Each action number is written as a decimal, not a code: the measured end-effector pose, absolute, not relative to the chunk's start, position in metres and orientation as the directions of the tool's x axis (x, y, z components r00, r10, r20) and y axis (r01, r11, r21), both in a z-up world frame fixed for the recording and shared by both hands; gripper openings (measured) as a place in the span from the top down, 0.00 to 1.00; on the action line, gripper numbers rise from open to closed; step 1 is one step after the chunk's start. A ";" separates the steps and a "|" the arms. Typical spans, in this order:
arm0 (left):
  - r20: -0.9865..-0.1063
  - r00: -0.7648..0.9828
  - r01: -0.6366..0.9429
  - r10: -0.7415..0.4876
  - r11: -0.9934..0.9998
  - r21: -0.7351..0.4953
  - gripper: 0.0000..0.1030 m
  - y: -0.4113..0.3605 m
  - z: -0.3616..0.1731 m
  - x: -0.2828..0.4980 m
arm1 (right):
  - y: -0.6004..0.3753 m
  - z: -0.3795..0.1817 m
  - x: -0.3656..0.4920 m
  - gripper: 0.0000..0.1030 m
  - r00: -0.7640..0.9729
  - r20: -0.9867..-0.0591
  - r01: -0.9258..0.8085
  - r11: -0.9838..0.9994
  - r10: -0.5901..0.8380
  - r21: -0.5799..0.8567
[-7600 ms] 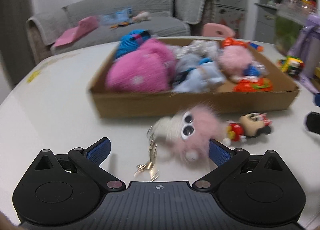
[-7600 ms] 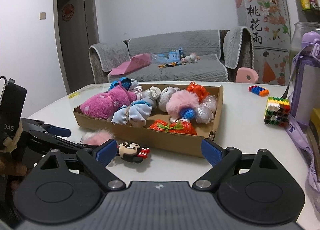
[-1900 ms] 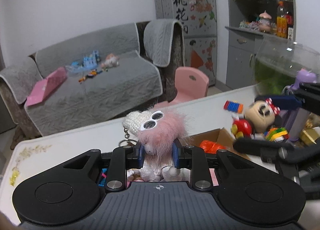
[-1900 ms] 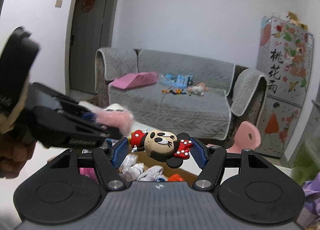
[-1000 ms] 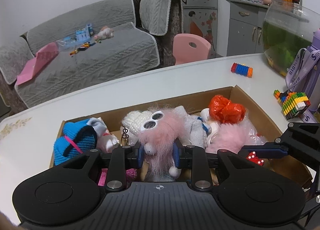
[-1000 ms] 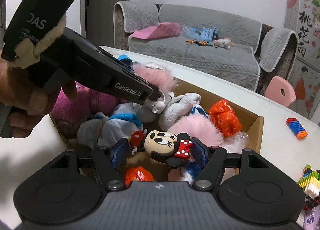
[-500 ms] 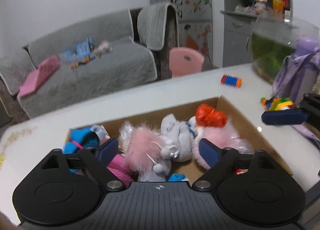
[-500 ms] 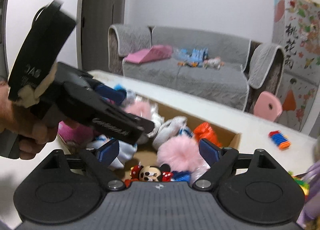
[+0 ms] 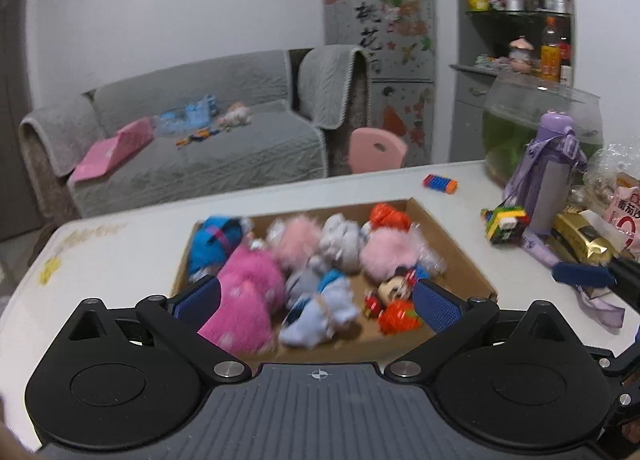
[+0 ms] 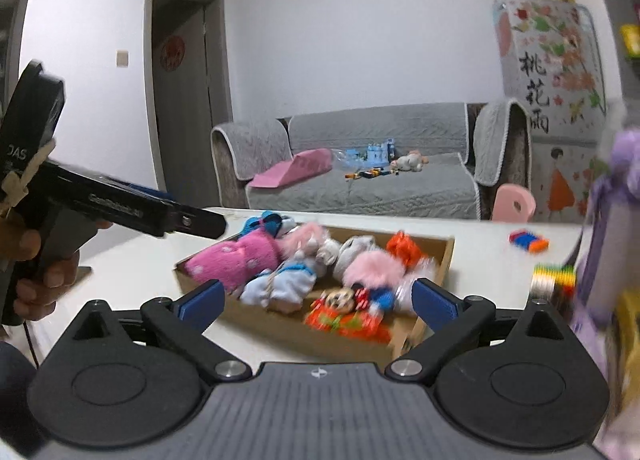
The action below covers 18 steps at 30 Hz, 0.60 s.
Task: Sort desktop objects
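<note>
Ahead of both grippers stood the cardboard box on the white table, packed with soft toys. Left gripper: its jaws, which had just been opening, stood wide with nothing between the blue pads; the box lay beyond and below them. From left to right past its fingertips lay the blue knitted toy, the magenta plush, the pink fluffy keychain, the pale blue plush, the Minnie figure and the orange toy, all inside the box. Right of the box, well apart from it, stood the block cube and the purple bottle. Right gripper: its jaws had likewise just been opening and stood wide and empty, with the Minnie figure resting in the near part of the box beyond them. To its far left a hand held the left gripper's handle.
</note>
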State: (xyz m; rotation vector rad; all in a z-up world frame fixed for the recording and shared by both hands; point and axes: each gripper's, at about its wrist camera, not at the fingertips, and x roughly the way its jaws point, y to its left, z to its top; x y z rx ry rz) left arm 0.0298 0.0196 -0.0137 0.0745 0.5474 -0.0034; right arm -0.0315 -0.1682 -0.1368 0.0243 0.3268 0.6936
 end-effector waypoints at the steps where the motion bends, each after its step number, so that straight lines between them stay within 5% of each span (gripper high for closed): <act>1: -0.525 0.850 0.009 0.038 0.996 0.085 0.00 0.020 -0.014 0.026 | -0.168 -0.140 -0.032 0.03 0.719 -0.288 -0.621 0.771 0.633 0.143; 8: -0.480 0.857 -0.089 0.190 0.970 0.225 0.00 0.014 -0.002 0.008 | -0.165 -0.143 -0.038 0.01 0.719 -0.283 -0.628 0.768 0.635 0.127; 18: -0.513 0.857 0.046 0.043 0.986 0.160 0.00 0.009 -0.003 -0.010 | -0.156 -0.155 -0.043 0.01 0.725 -0.327 -0.620 0.781 0.606 0.071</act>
